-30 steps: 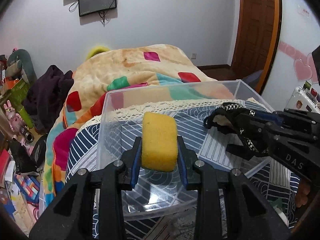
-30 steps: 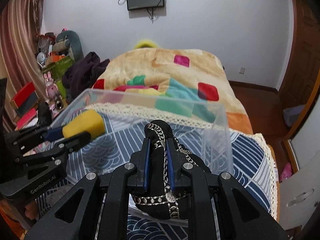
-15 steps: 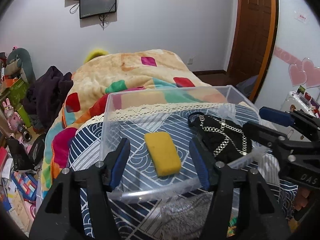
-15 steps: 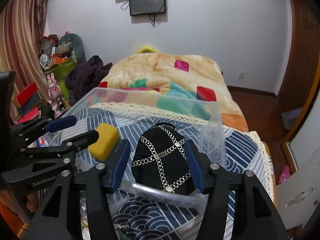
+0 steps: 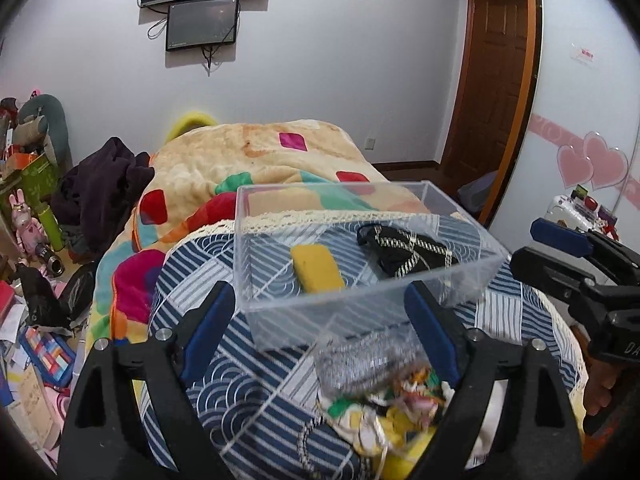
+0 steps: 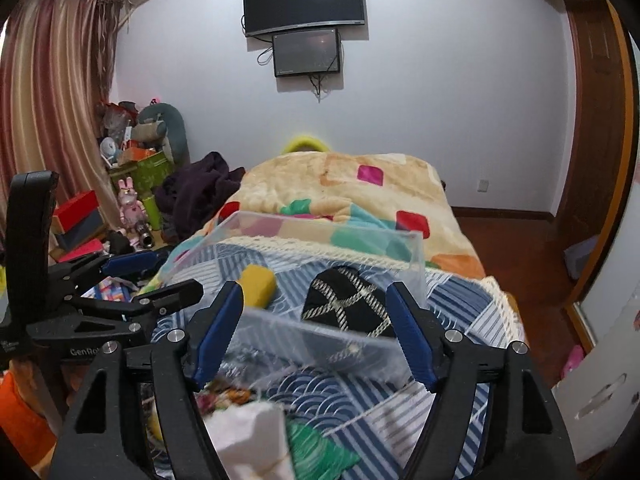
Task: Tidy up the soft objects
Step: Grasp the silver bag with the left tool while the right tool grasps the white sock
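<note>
White letters "GenRob", cut off, stand on the left gripper body; "DA", cut off, on the right gripper body.

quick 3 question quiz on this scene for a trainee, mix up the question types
1. True or false: the yellow sponge lies inside the clear plastic box.
2. Which lies beside the sponge in the box? A) black chained pouch B) red mug C) book
3. Fill in: the left gripper and right gripper, jaws opening, hold ____.

Key: 1 true; 2 A; 3 nothing
</note>
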